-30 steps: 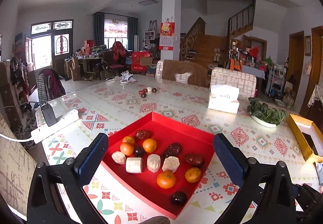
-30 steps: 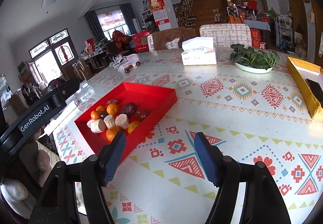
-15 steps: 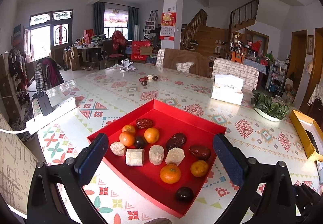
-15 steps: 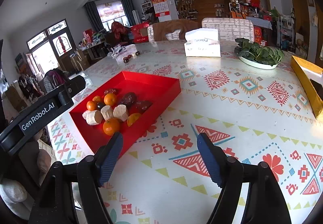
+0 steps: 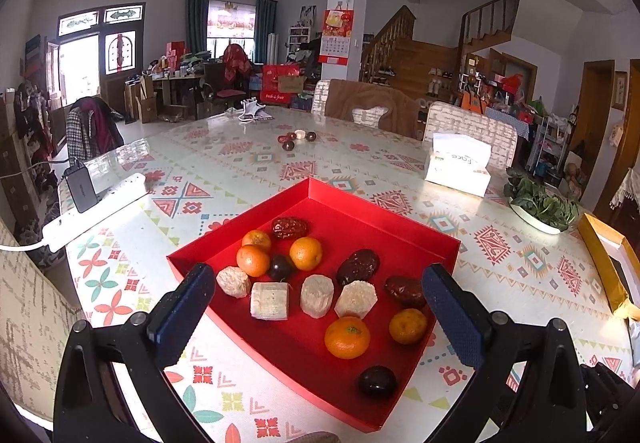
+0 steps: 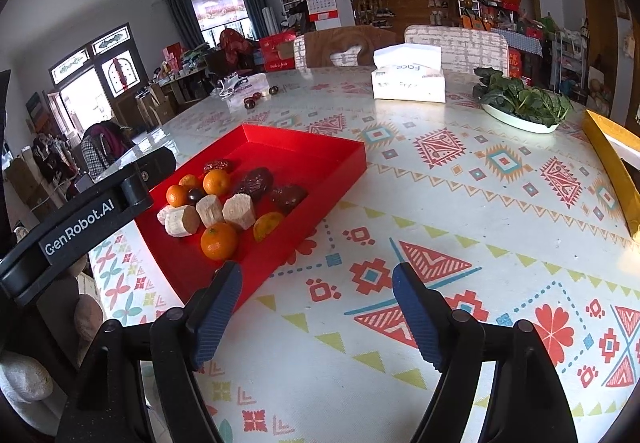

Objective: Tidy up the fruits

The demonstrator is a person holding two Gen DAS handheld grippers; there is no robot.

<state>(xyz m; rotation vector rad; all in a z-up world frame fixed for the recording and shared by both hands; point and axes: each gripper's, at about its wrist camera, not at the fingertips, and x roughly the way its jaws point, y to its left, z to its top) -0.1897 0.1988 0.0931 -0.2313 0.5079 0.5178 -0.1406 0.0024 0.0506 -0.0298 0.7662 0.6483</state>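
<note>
A red tray (image 5: 436, 239) (image 6: 344, 179) on the patterned table holds several oranges (image 5: 346, 337) (image 6: 218, 241), red dates (image 5: 357, 266), pale cut chunks (image 5: 269, 300) (image 6: 239, 211) and dark round fruits (image 5: 377, 382). My left gripper (image 5: 316, 313) is open and empty, hovering over the tray's near side. My right gripper (image 6: 318, 303) is open and empty, just right of the tray's near corner, above the table. The left gripper's body (image 6: 80, 219) shows at the left of the right wrist view.
A tissue box (image 5: 458, 169) (image 6: 408, 79), a dish of greens (image 5: 538, 203) (image 6: 520, 103) and a yellow box (image 5: 608, 263) (image 6: 612, 163) stand to the right. A power strip with charger (image 5: 92, 203) lies at the left. A few small fruits (image 5: 294, 139) sit far back.
Both grippers have moved closer to the tray and lower; the tray looks larger in both views. Both stay open and empty.
</note>
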